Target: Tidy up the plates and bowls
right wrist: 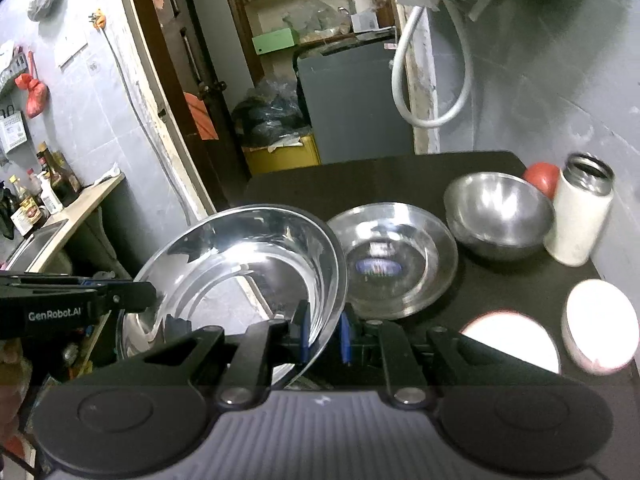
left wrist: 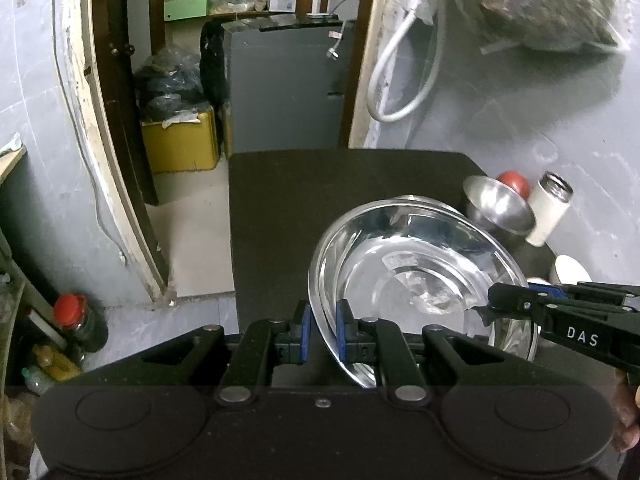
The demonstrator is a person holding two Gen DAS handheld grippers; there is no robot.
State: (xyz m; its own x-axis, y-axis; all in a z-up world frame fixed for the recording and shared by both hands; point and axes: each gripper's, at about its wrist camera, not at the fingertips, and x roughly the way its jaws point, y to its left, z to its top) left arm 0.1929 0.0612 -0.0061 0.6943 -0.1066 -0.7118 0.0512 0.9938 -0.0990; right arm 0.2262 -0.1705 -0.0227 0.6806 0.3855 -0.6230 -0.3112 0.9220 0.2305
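On my dark table, the large steel plate sits tilted above the surface, with my left gripper clamped on its left rim and my right gripper clamped on its right rim. Just beyond it a smaller steel plate lies flat, beside a steel bowl. Smaller still, a white flask stands upright against that bowl, a red ball behind them.
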